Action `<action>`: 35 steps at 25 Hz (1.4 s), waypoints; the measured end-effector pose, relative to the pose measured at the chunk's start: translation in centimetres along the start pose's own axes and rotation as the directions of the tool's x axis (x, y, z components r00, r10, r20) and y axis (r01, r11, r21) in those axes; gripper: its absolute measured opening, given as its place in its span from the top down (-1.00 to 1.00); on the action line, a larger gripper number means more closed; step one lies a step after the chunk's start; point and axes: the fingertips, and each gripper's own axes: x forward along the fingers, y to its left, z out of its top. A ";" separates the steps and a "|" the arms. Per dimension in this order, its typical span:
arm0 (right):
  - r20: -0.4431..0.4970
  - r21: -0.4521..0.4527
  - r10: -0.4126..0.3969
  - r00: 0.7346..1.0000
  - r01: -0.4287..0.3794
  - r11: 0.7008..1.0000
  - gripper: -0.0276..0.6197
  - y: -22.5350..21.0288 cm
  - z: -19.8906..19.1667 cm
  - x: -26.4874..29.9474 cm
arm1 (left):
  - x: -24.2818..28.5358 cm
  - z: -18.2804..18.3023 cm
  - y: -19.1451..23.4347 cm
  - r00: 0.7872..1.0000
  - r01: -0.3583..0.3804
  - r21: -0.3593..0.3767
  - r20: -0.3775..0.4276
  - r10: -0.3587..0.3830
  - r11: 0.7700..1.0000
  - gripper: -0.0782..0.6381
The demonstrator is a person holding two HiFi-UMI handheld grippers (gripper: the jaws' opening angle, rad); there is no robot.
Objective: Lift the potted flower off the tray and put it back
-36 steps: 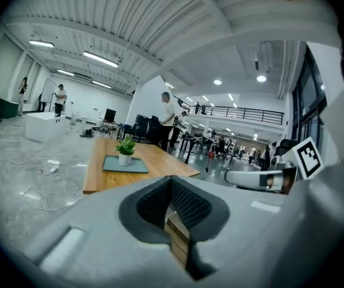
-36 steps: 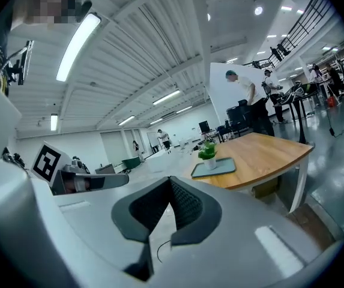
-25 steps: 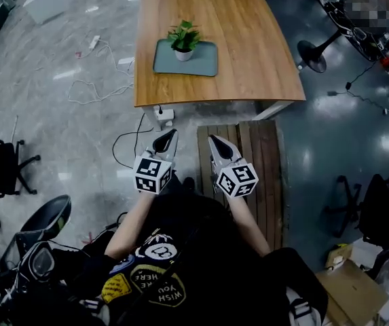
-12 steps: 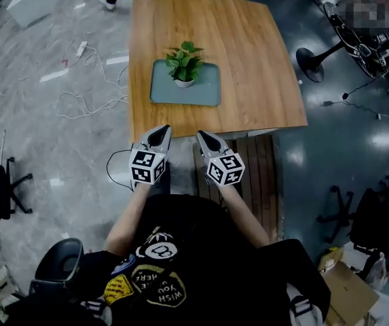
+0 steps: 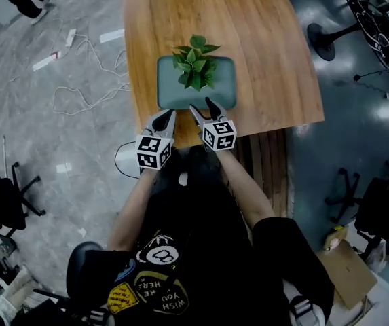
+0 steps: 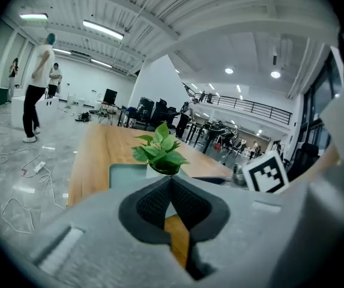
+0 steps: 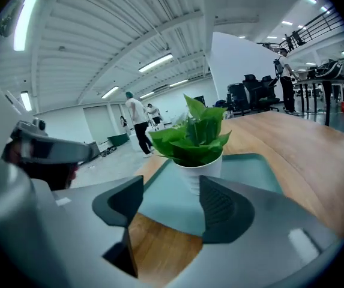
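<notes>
On the wooden worktop (image 5: 269,39), near its close edge: a green tray (image 5: 172,92), long side running left to right in the head view. On the tray, about in the middle: the potted flower (image 5: 195,66). Stands straight up, white pot (image 7: 193,167) at the bottom, green leaves (image 7: 193,134) on top, so long way up and down. No lean in either tongs view. Rests on the tray and touches nothing else.

With the left tongs (image 5: 168,115): tips pinched together, nothing held. Tip just by the tray's close left corner, well short of the pot. Points toward the flower.

With the right tongs (image 5: 201,106): opening right now, a clear gap between the two pads. Nothing in the gap, only tray and worktop seen below it. Tips over the tray's close rim, aimed at the flower. Pot just ahead of the gap, touched by neither pad.

Both tongs side by side, near each other, slanting a bit down.

On the grey floor (image 5: 58,148) left of the worktop: white cables (image 5: 85,90). Far behind the worktop in the tongs views: people (image 6: 36,89) standing.
</notes>
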 end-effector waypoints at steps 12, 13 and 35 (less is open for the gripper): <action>0.020 -0.082 -0.073 0.997 0.075 0.994 -0.90 -6.6 0.6 10.9 | -0.3 -2.1 2.0 0.995 -0.055 -0.061 -0.085 0.050 0.997 0.79; 0.028 -0.086 -0.065 0.998 0.067 0.994 -0.90 -6.6 0.9 11.2 | -0.1 -2.1 1.8 0.995 -0.059 -0.067 -0.085 0.053 0.996 0.79; 0.190 -0.198 0.138 0.972 -0.100 0.975 -0.76 0.2 12.9 1.5 | -1.5 7.5 -0.7 0.991 -0.104 -0.040 0.081 0.107 0.994 0.79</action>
